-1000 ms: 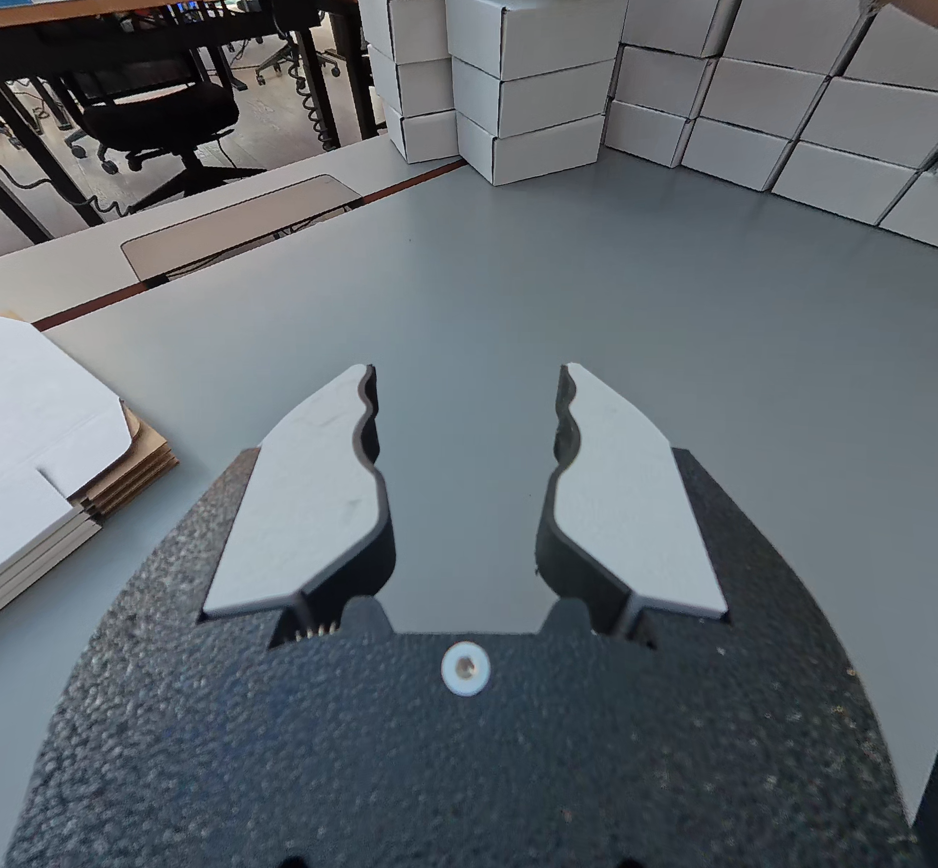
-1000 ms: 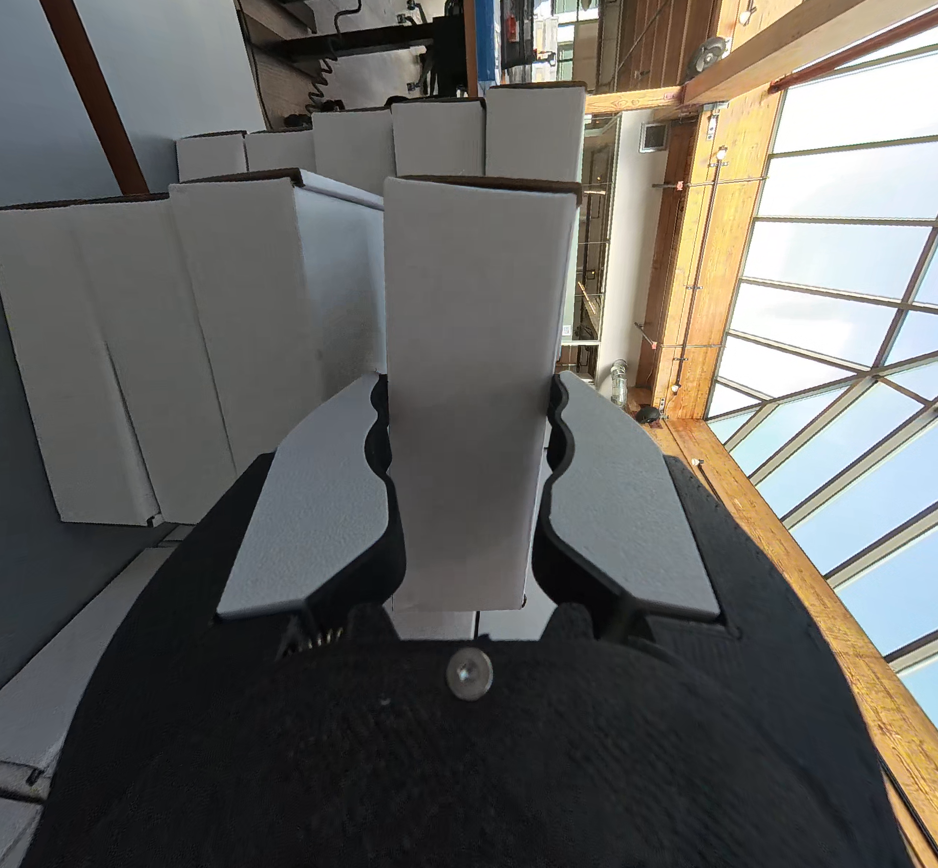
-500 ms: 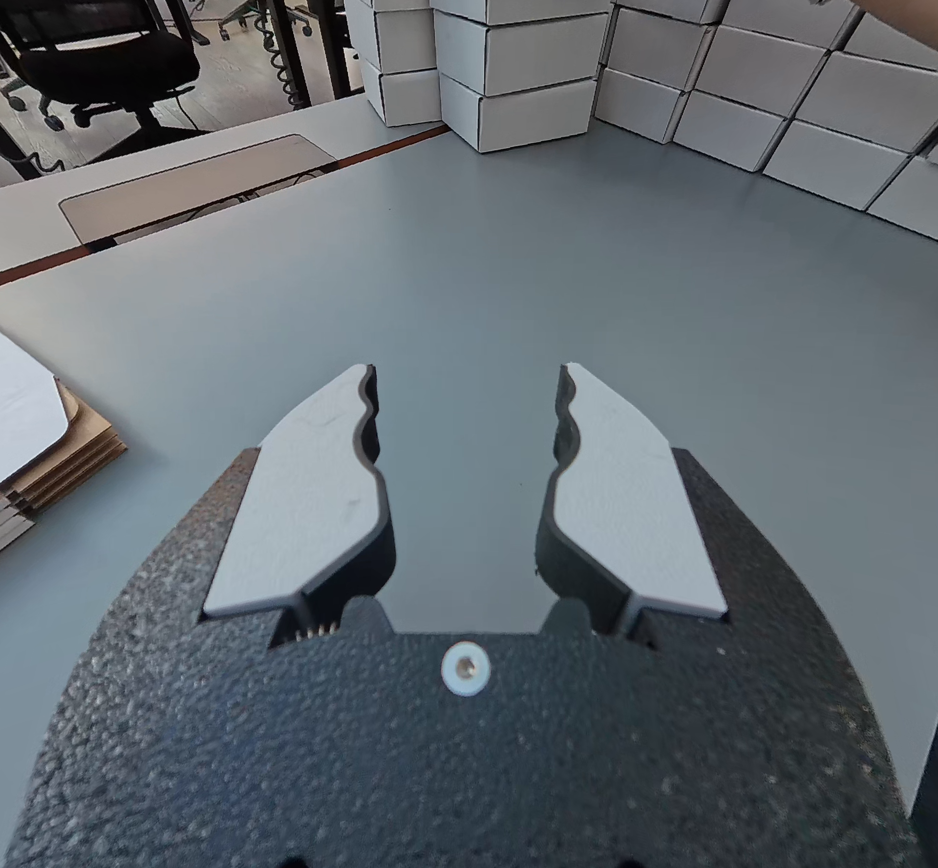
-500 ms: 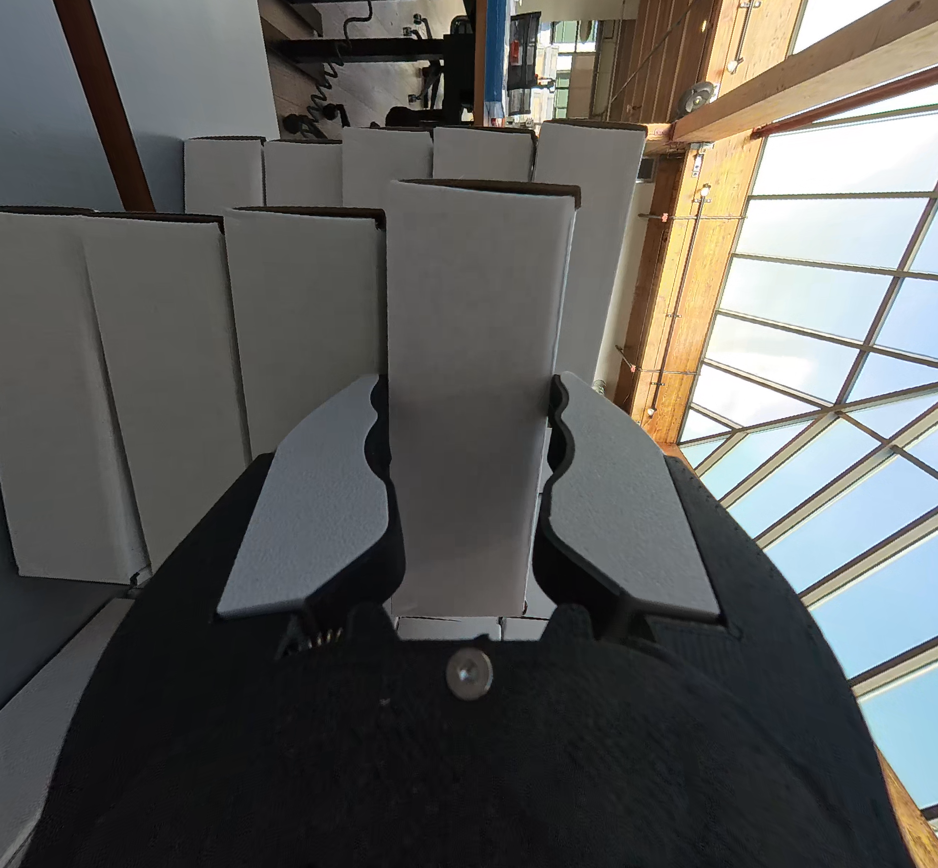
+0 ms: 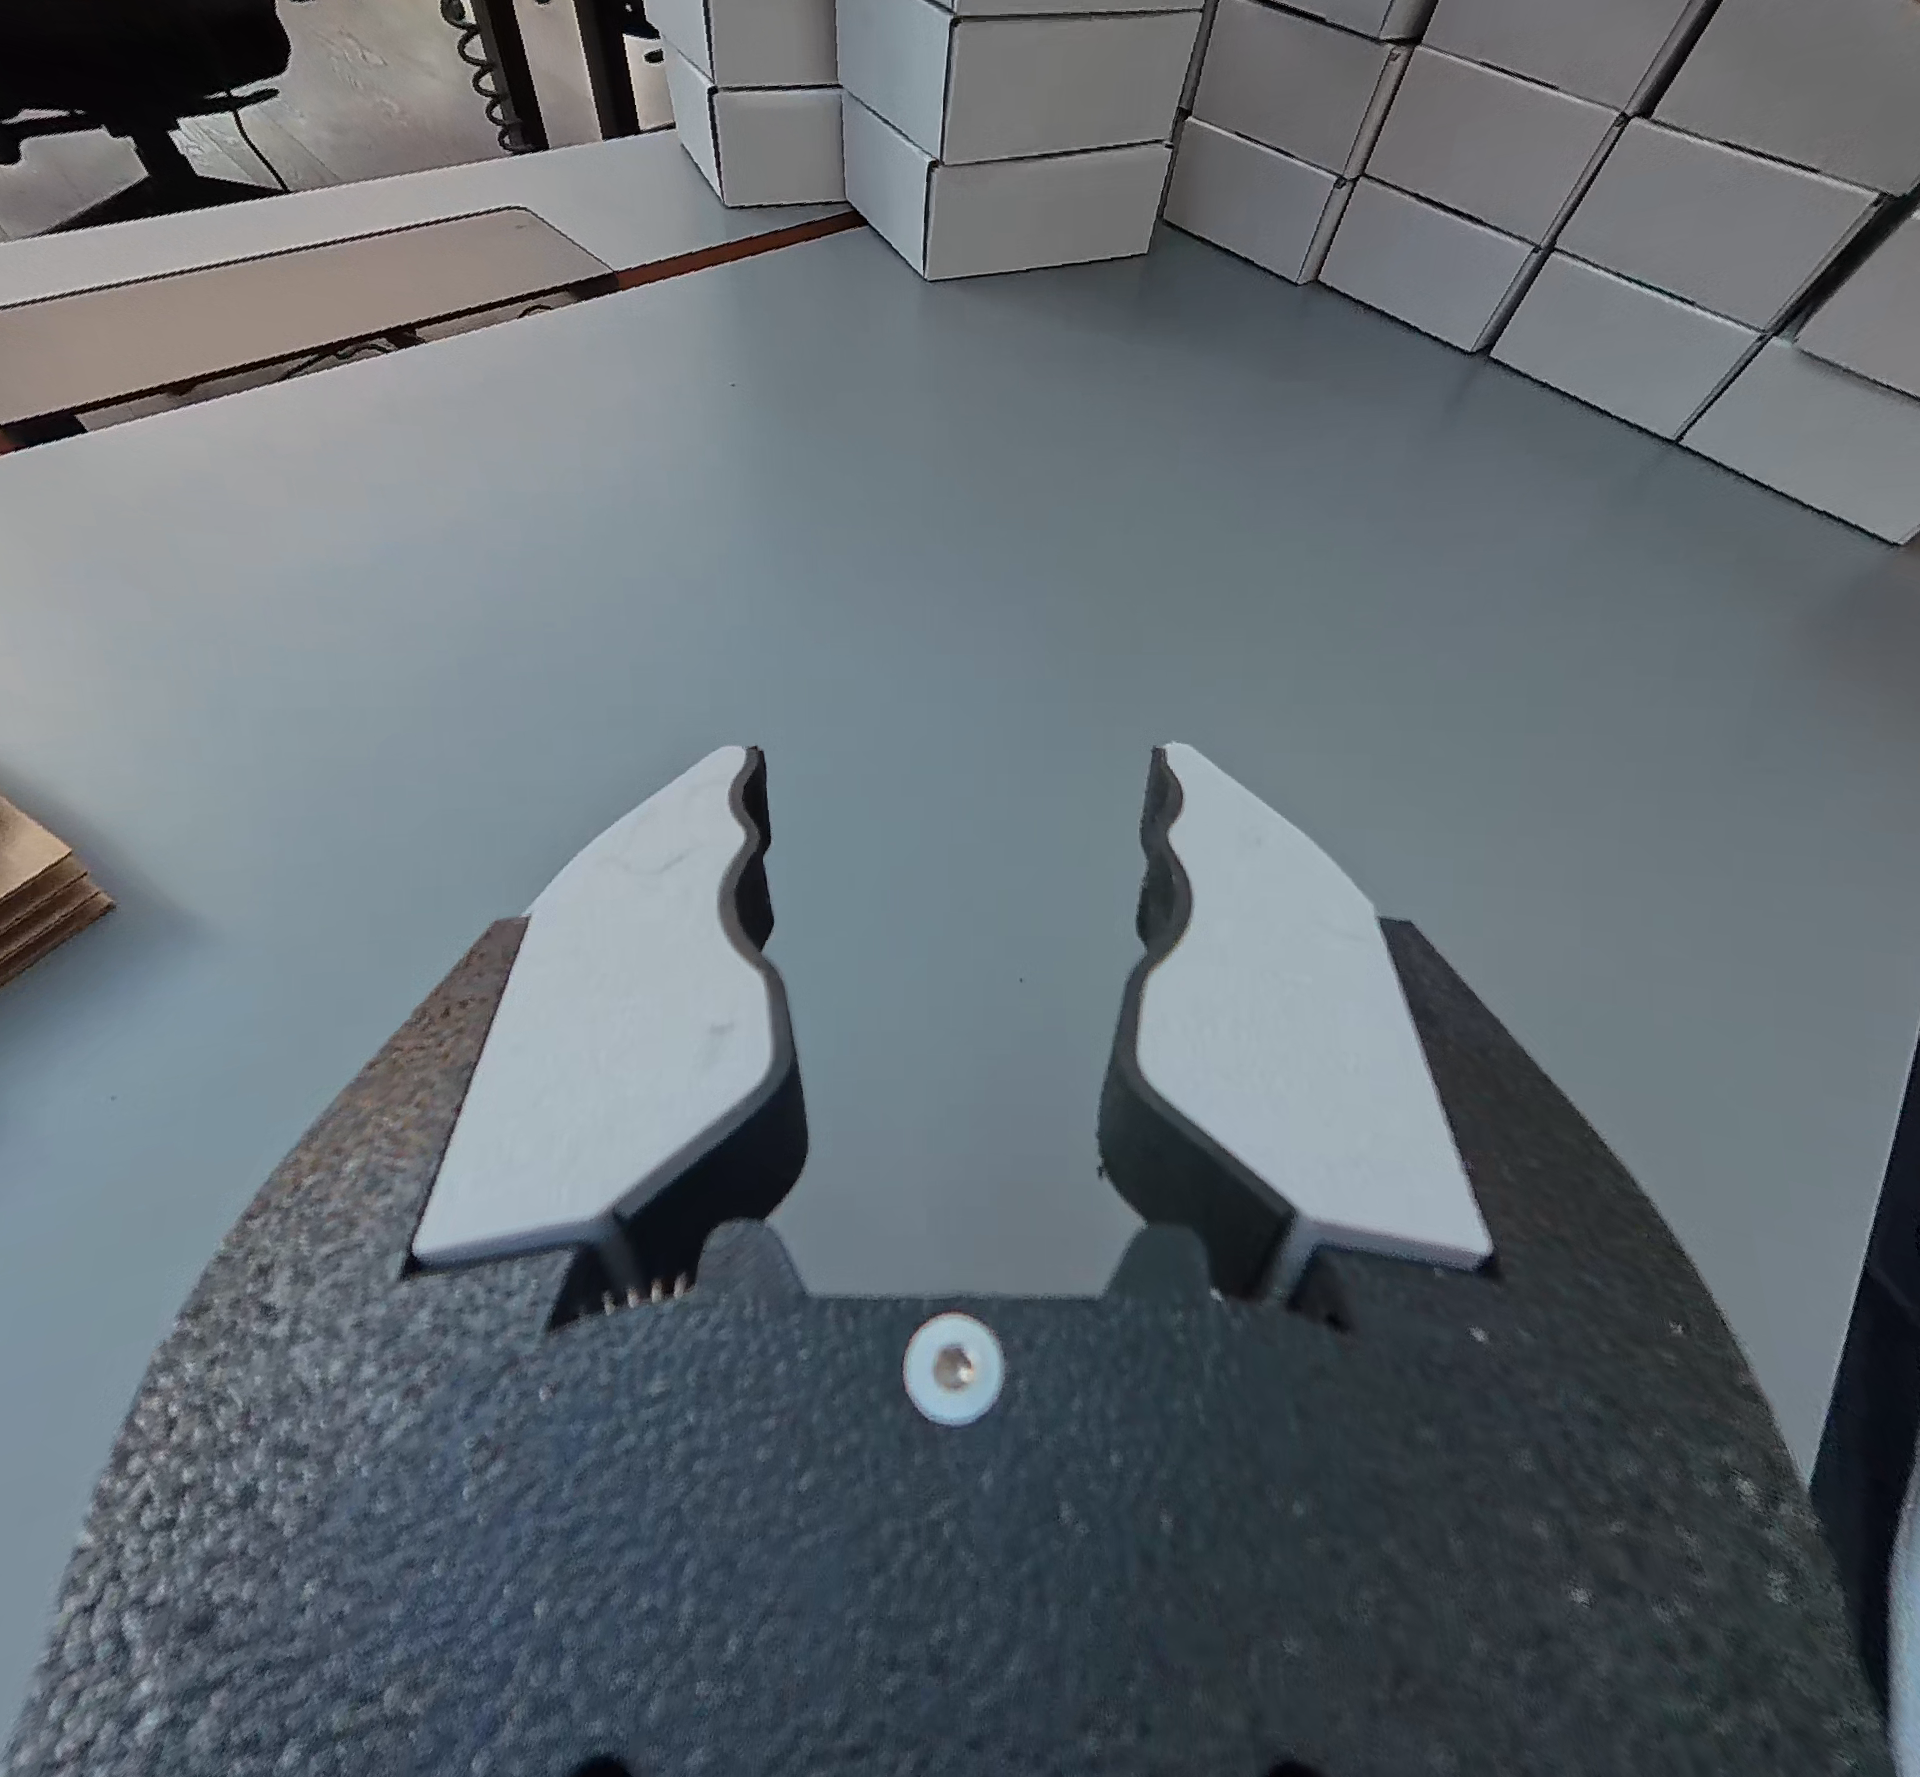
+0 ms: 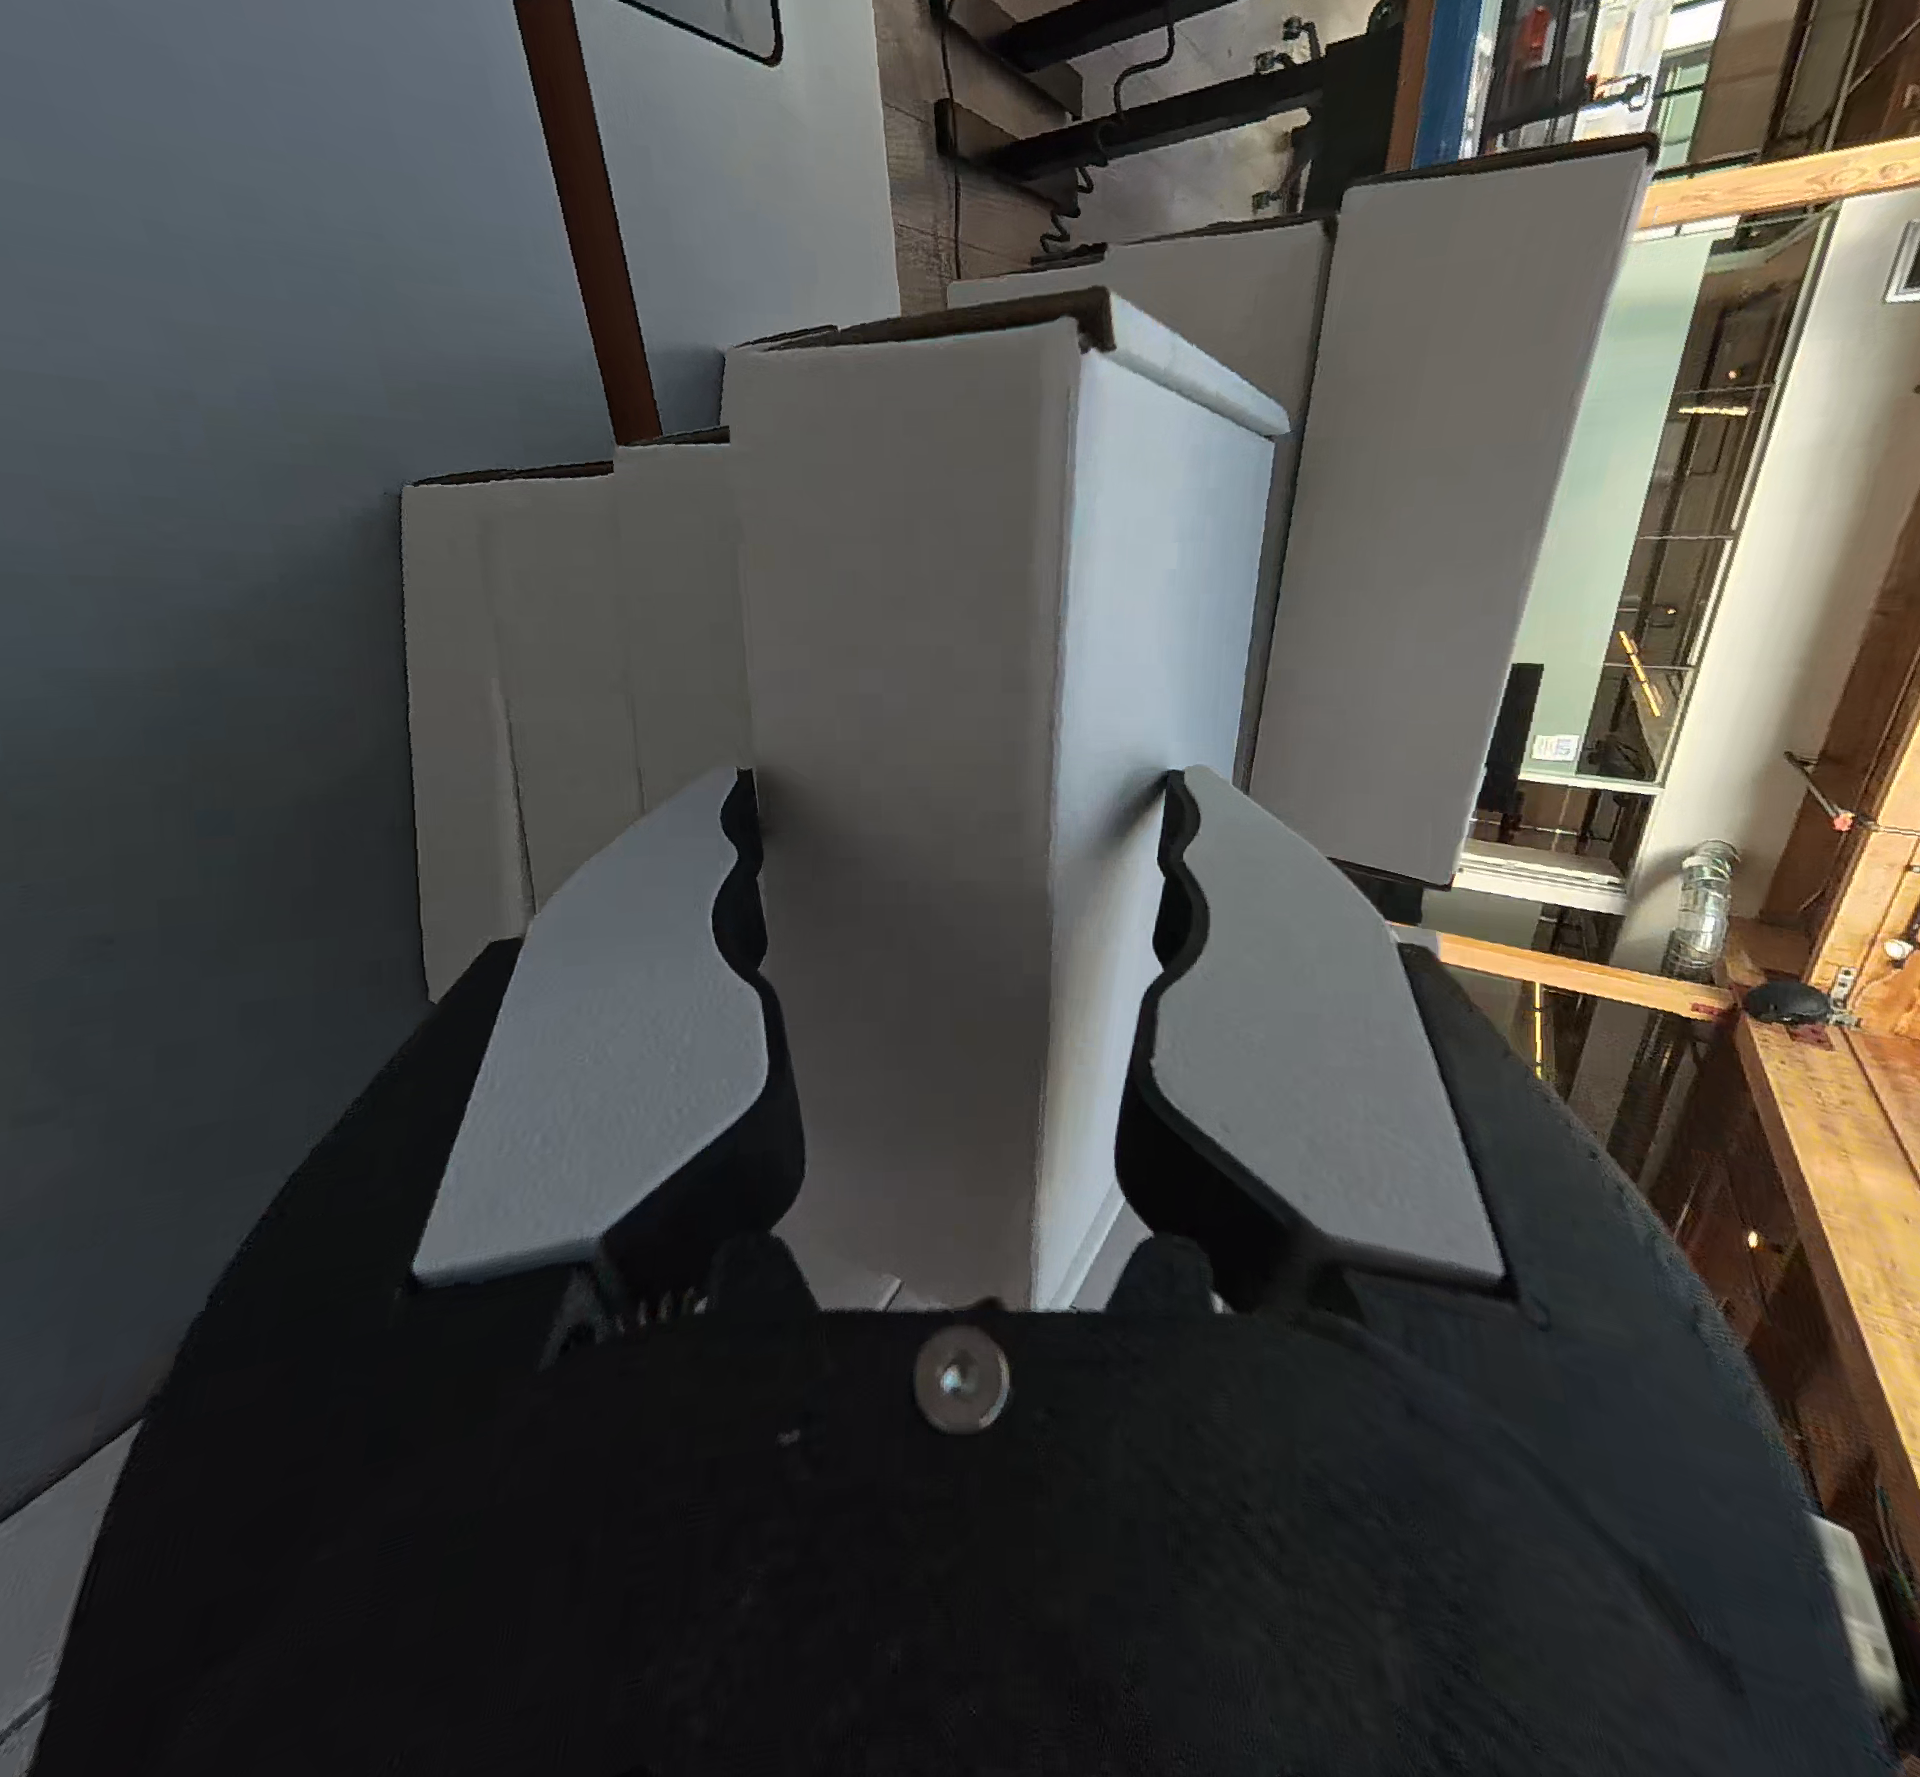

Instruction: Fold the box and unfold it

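The left gripper is held above the grey counter with its jaws spread apart and nothing between them; only bare counter surface is seen in the gap. At the far edge of the counter, stacked white boxes are arranged in rows, with 3 visible in the nearest column. A pile of flat brown cardboard is seen at the left edge of the counter, well apart from the gripper. Beyond the counter, a black office chair and dark desk legs are seen on a wooden floor.

In the right wrist view, the scene is turned sideways. The folded white box is clamped between the jaws of the right gripper, with 1 finger pressed against each of 2 opposite sides. A corner edge of the box is faced toward the camera, and a brown inner edge is shown at its far end. Behind it, more white boxes are seen just beside and beyond the held one. Large windows and timber beams are seen at the right of that view.
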{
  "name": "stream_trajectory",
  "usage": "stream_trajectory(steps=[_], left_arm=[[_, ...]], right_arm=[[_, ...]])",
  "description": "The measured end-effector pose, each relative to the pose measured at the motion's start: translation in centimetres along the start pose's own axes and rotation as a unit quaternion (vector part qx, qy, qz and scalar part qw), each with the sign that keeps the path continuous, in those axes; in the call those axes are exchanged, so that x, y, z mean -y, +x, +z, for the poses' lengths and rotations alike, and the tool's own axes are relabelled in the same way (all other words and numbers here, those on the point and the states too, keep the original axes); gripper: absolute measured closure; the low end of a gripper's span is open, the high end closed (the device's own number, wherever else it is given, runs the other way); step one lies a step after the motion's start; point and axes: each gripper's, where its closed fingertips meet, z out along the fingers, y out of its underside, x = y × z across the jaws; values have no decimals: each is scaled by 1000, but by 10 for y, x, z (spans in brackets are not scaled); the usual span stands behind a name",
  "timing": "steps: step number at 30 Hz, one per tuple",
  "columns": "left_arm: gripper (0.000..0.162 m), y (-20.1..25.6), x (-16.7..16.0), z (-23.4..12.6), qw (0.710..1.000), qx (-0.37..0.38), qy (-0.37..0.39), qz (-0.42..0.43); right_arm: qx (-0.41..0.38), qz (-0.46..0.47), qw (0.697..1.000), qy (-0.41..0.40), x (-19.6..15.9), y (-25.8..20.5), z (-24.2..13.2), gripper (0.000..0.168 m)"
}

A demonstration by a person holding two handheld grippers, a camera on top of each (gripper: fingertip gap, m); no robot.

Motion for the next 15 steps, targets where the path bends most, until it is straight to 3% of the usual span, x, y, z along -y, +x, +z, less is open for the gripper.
stream_trajectory(steps=[7, 11, 15], left_arm=[[91, -18, 6, -14, 999, 41, 15, 12], [88, -68, 15, -45, 991, 118, 2, 68], [82, -139, 16, -66, 972, 156, -84, 157]], right_arm=[[17, 44, 999, -11, 0, 3, 2, 87], [1, 54, 998, 14, 6, 2, -15, 74], [18, 66, 998, 5, -1, -6, -14, 72]])
